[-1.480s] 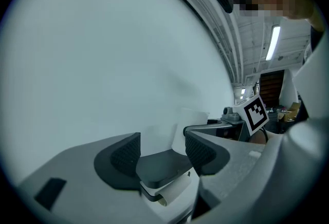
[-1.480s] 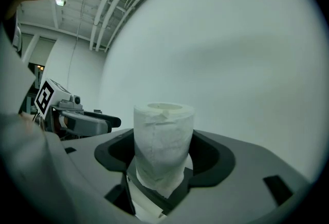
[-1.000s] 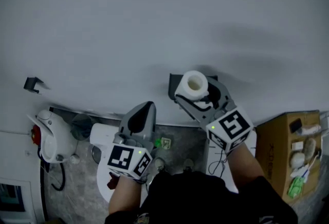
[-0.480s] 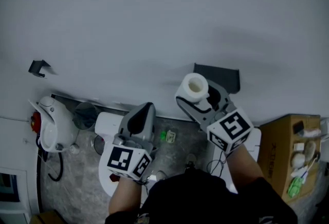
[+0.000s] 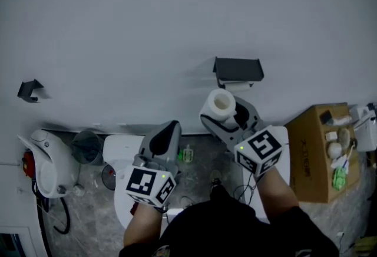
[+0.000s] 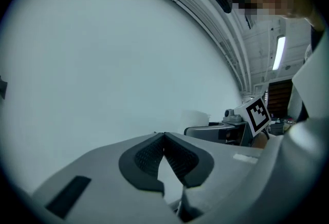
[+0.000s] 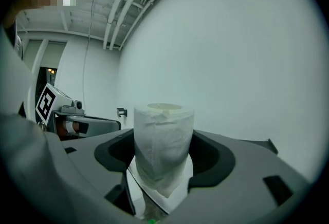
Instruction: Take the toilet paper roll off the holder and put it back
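A white toilet paper roll (image 5: 220, 105) (image 7: 163, 143) stands upright between the jaws of my right gripper (image 5: 227, 109) (image 7: 164, 153), which is shut on it. The black holder (image 5: 238, 69) hangs on the white wall just above and to the right of the roll, apart from it, in the head view. A loose sheet hangs from the roll's lower edge in the right gripper view. My left gripper (image 5: 165, 135) (image 6: 164, 153) is shut with nothing in it and points at the bare wall, to the left of the right one.
A white toilet (image 5: 121, 155) and a grey bin (image 5: 87, 147) stand below by the wall. A cardboard box (image 5: 321, 152) with small items stands at the right. A small black hook (image 5: 28, 89) is on the wall at far left. A white appliance (image 5: 44, 161) stands at lower left.
The view has shifted, so the holder now shows whole above the roll instead of partly behind it. Both grippers hold their poses, the roll still gripped.
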A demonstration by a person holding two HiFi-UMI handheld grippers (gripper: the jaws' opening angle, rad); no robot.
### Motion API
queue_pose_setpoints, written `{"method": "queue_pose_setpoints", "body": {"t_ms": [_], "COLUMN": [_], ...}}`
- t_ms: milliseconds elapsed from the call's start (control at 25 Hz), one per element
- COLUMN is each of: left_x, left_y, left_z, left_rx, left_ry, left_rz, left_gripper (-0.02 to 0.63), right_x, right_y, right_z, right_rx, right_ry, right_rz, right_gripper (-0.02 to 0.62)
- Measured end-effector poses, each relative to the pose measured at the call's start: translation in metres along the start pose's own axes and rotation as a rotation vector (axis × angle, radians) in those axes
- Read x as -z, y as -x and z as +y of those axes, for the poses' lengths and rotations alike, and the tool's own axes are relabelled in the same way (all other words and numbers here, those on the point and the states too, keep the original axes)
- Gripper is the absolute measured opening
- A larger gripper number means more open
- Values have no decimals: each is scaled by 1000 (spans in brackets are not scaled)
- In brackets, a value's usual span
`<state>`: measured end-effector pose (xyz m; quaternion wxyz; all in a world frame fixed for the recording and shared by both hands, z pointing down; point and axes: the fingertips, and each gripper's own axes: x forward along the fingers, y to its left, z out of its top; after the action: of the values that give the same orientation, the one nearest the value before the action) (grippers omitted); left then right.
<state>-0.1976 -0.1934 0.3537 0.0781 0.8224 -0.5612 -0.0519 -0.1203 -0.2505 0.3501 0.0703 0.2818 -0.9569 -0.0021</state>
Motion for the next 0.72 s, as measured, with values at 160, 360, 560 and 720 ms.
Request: {"method": "queue_pose_setpoints", "body": {"t_ms": [160, 360, 560, 720], "left_x": [8, 18, 23, 27], "left_y": [14, 15, 18, 22], "left_z": [-23, -70, -116, -147], "left_rx": [104, 219, 293, 301], "left_ry": [16, 40, 33, 19], "left_rz": [9, 24, 38, 45], "left_gripper": [5, 5, 5, 5], "right_x": [7, 19, 21, 25], "right_y": [41, 103, 157, 189], "right_z": [12, 14, 9, 8], "right_rx": [112, 237, 319, 326], "right_ry": [13, 5, -19, -30], "right_rz": [24, 74, 60, 49], "right_gripper": [309, 310, 310, 308]}}
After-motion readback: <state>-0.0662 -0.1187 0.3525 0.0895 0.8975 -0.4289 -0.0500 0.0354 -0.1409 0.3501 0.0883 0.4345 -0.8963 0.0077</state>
